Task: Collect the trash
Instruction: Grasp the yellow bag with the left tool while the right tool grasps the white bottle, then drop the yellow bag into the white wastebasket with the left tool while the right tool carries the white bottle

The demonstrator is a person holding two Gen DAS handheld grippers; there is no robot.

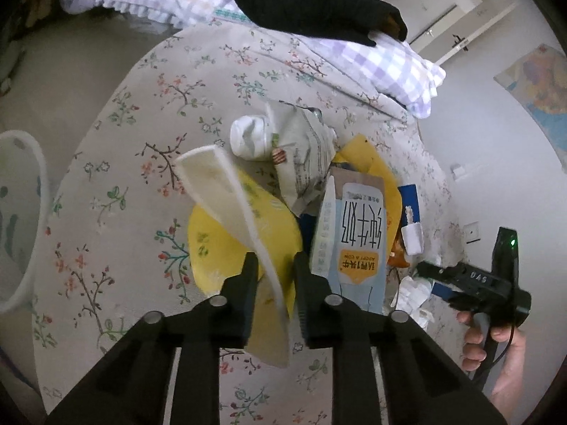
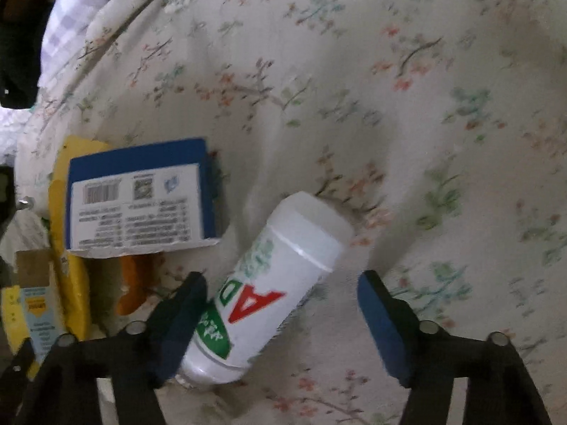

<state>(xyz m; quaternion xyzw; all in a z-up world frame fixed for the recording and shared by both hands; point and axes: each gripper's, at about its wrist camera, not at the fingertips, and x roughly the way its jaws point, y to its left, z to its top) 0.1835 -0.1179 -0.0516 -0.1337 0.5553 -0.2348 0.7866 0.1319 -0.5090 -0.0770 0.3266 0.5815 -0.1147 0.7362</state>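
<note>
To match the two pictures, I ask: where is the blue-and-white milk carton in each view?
Left wrist: the milk carton lies right of centre, upright in the picture.
Right wrist: it is at the lower left edge, partly hidden.
Shared landmark: the blue box, up and right of the carton in both.

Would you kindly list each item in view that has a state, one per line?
left gripper: fingers narrowed around the white-edged yellow wrapper; contact unclear
right gripper: open, one finger against the white bottle, the other clear
white bottle: lying on its side, capped
milk carton: lying flat, top flaps open
blue box: lying flat, edge torn
white basket: at the bed's edge
</note>
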